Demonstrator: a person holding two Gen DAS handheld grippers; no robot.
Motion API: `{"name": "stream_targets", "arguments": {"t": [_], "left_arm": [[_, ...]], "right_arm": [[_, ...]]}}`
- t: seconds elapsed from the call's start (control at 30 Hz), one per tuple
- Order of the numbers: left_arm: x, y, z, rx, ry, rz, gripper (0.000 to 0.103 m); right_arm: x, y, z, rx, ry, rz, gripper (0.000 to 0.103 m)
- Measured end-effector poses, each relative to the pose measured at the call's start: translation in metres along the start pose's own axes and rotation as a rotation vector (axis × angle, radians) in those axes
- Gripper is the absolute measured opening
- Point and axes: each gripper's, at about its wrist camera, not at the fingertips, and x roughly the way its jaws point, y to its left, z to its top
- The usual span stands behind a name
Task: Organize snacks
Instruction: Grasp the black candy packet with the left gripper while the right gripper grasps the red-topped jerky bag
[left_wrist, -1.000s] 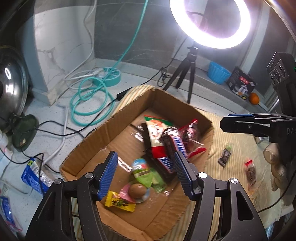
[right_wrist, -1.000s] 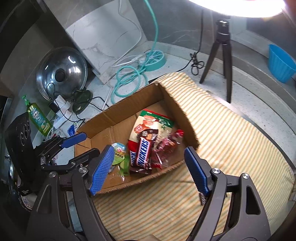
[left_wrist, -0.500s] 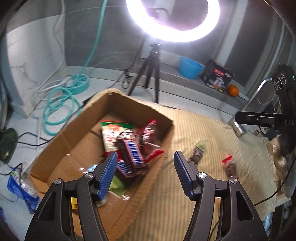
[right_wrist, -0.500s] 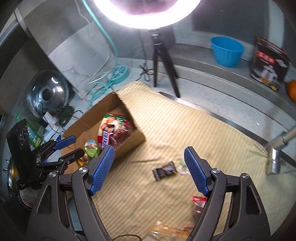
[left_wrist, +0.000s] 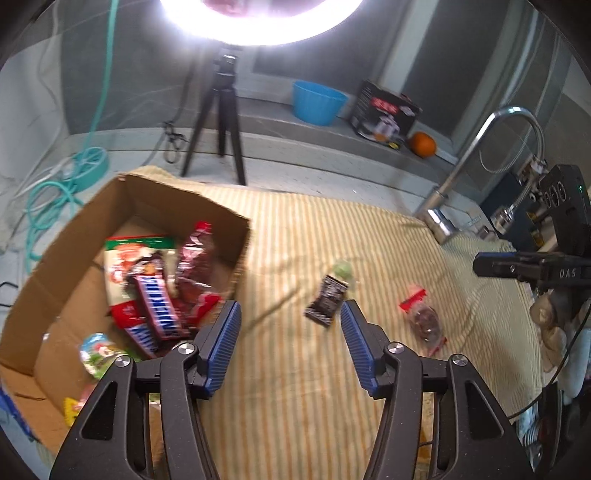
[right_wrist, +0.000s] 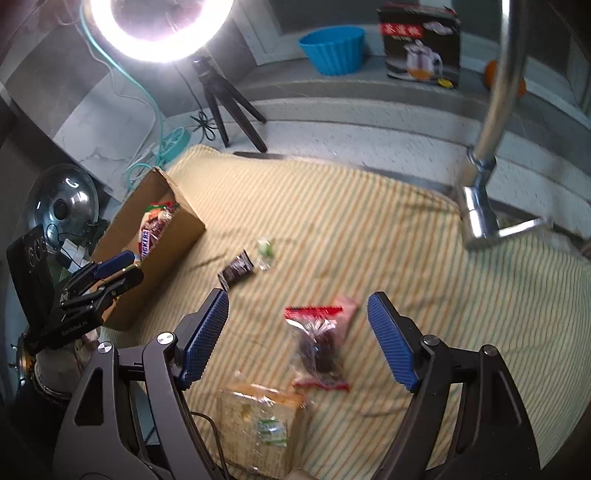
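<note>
A cardboard box (left_wrist: 225, 218) (right_wrist: 177, 236) on the striped cloth holds several snacks, among them Snickers bars (left_wrist: 157, 302). Loose on the cloth lie a black wrapper (left_wrist: 327, 299) (right_wrist: 236, 271), a small green candy (left_wrist: 341, 267) (right_wrist: 265, 249), a red-topped bag of dark snacks (left_wrist: 423, 317) (right_wrist: 319, 343) and a clear pack of biscuits (right_wrist: 262, 417). My left gripper (left_wrist: 290, 332) hovers over the cloth right of the box, its jaws closing with nothing between them. My right gripper (right_wrist: 297, 328) is open above the red-topped bag, not touching it.
A ring light on a black tripod (left_wrist: 221, 122) stands behind the cloth. A metal faucet (right_wrist: 487, 147) rises at the right. A blue bowl (left_wrist: 319, 101), a printed black carton (left_wrist: 386, 114) and an orange (left_wrist: 423, 144) sit on the back ledge. Teal hose (left_wrist: 48, 195) lies left.
Both grippers swung right, away from over the box toward the loose snacks on the cloth. The left jaws narrowed. The red-topped bag now lies under the right gripper.
</note>
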Motion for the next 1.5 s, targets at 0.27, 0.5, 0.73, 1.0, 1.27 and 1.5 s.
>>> {"name": "stream_targets", "arguments": {"t": [0.27, 0.5, 0.73, 1.0, 1.27, 1.5], "left_arm": [[0.029, -0.021, 0.000, 0.052, 0.065, -0.046, 0.047], [0.060, -0.037, 0.001, 0.111, 0.123, -0.056, 0.043], [0.085, -0.036, 0.003, 0.144, 0.164, -0.024, 0.040], [0.097, -0.035, 0.003, 0.171, 0.186, -0.014, 0.035], [0.100, -0.035, 0.004, 0.174, 0.177, -0.016, 0.024], [0.100, -0.034, 0.004, 0.157, 0.167, -0.021, 0.024]], "right_arm": [[0.018, -0.013, -0.032, 0.036, 0.058, 0.008, 0.080], [0.038, -0.010, -0.045, 0.036, 0.099, 0.003, 0.080], [0.055, 0.003, -0.046, 0.000, 0.124, -0.017, 0.080], [0.074, 0.018, -0.045, -0.049, 0.160, -0.054, 0.076], [0.091, 0.019, -0.041, -0.056, 0.196, -0.084, 0.054], [0.091, 0.013, -0.044, -0.047, 0.199, -0.079, 0.044]]}}
